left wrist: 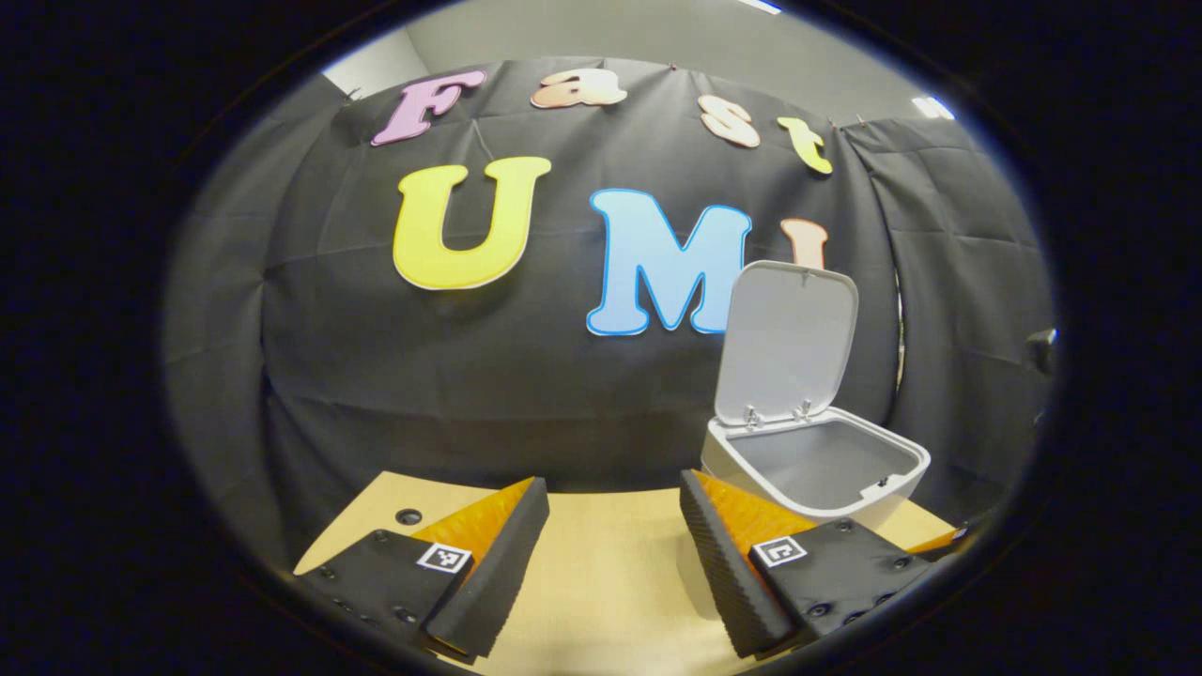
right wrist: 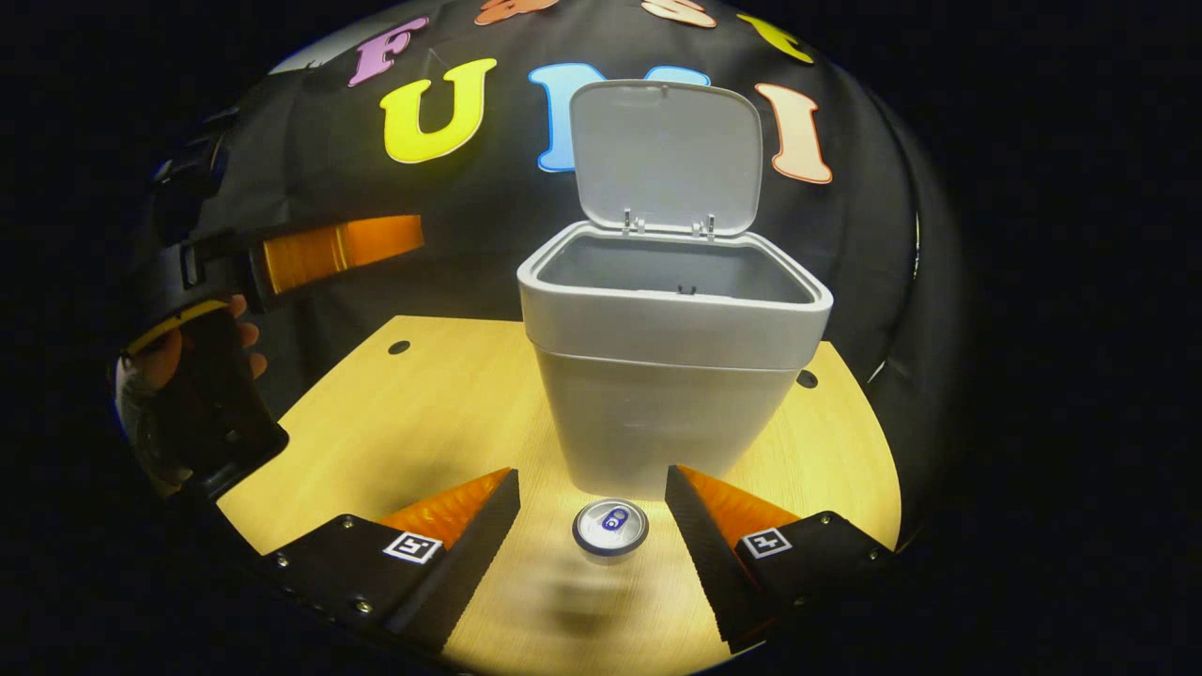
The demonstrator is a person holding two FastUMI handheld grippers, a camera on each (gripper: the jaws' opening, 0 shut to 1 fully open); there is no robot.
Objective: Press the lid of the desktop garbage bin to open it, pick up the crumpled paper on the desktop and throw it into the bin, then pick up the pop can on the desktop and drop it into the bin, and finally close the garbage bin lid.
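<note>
The grey bin (right wrist: pixel 657 376) stands upright in the middle of the wooden table, its lid (right wrist: pixel 665 155) swung up and back. In the right gripper view a pop can (right wrist: pixel 610 528) stands upright just in front of the bin, seen from above. My right gripper (right wrist: pixel 592 502) is open above the can, a finger on either side and apart from it. In the left gripper view my left gripper (left wrist: pixel 615 526) is open and holds nothing; the bin (left wrist: pixel 817 465) with its raised lid (left wrist: pixel 789 338) sits to its front right. The left gripper (right wrist: pixel 282 258) also appears at the left of the right gripper view, held by a hand (right wrist: pixel 164 361).
The wooden table (right wrist: pixel 432 394) has small round holes (right wrist: pixel 399 346) near its far corners. Black cloth walls close in behind the table. Bare tabletop lies left of the bin.
</note>
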